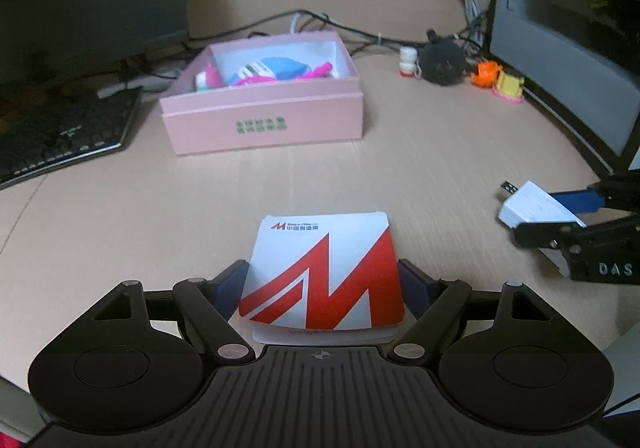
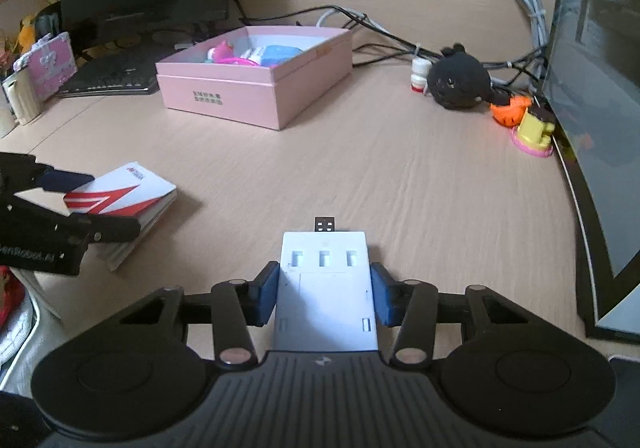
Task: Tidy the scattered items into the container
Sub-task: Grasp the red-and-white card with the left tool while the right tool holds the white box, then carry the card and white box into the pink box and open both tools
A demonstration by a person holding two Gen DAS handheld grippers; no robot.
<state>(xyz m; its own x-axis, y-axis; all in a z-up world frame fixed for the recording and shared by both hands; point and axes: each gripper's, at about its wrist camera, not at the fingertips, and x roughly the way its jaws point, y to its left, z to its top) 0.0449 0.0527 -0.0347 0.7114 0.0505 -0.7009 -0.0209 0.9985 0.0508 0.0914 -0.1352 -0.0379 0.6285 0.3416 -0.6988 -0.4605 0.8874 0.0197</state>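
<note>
A pink open box (image 1: 264, 119) (image 2: 240, 95) stands at the middle back of the wooden desk, with blue, pink and white items inside. My left gripper (image 1: 324, 276) (image 2: 60, 203) is shut on a red-and-white notepad (image 1: 320, 272) (image 2: 124, 191), its blue pads pressing on the pad's two sides. My right gripper (image 2: 326, 284) (image 1: 560, 211) is shut on a flat white USB hub (image 2: 326, 288) (image 1: 536, 207), whose black plug points away from me. Both grippers sit in front of the box, the left one to the left of the right one.
A black keyboard (image 1: 60, 135) lies left of the box. A curved monitor (image 1: 560, 47) rises along the right edge. In front of it sit a black plush (image 1: 442, 61), a small white bottle (image 1: 408, 61), an orange toy (image 1: 486, 73) and a yellow toy (image 1: 510, 85). Cables run behind the box.
</note>
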